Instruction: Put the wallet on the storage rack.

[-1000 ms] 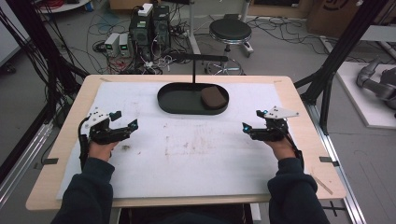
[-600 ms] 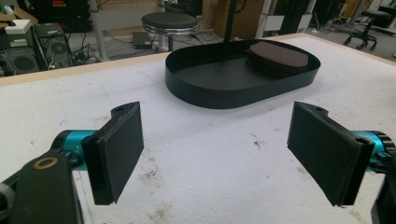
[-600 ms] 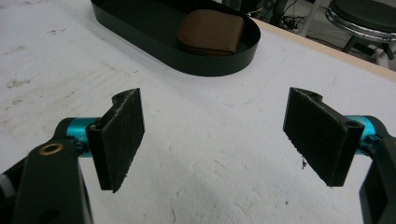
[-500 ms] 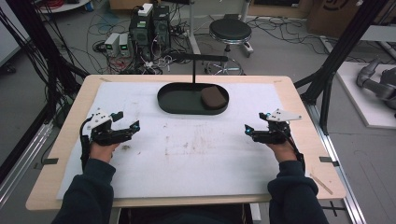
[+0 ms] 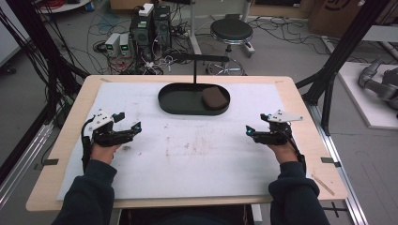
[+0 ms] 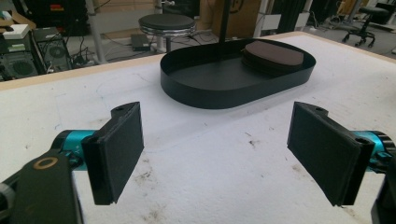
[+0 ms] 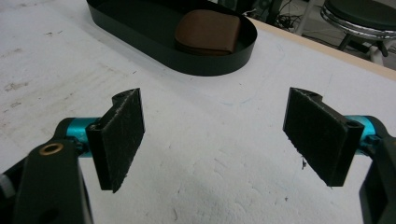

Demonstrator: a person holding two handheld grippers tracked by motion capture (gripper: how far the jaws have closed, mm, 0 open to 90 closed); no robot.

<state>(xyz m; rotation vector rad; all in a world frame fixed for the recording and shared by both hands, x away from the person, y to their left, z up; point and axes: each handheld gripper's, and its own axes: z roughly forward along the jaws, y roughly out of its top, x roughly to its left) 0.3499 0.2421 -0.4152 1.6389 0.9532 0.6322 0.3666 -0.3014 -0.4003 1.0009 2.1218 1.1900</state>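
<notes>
A black oval tray (image 5: 174, 104) (image 6: 205, 95) (image 7: 140, 35) rests at the far middle of the white mat. Brown rounded pads (image 5: 215, 97) (image 6: 273, 53) (image 7: 208, 32) lie stacked in its right end. My left gripper (image 5: 130, 130) (image 6: 217, 154) hovers low over the mat's left side, jaws wide apart with nothing between them. On the mat's right side my right gripper (image 5: 256, 133) (image 7: 215, 140) is open too and holds nothing. Both point inward, well short of the tray.
A thin black stand (image 5: 195, 70) rises behind the tray. The white mat (image 5: 197, 154) has smudges in its middle and covers a wooden table (image 5: 305, 108). A stool (image 5: 231, 31) and computer boxes (image 5: 150, 23) stand on the floor beyond.
Both hands have drifted slightly, the right gripper a little lower toward the near edge. The jaws stay apart and the tray has not moved.
</notes>
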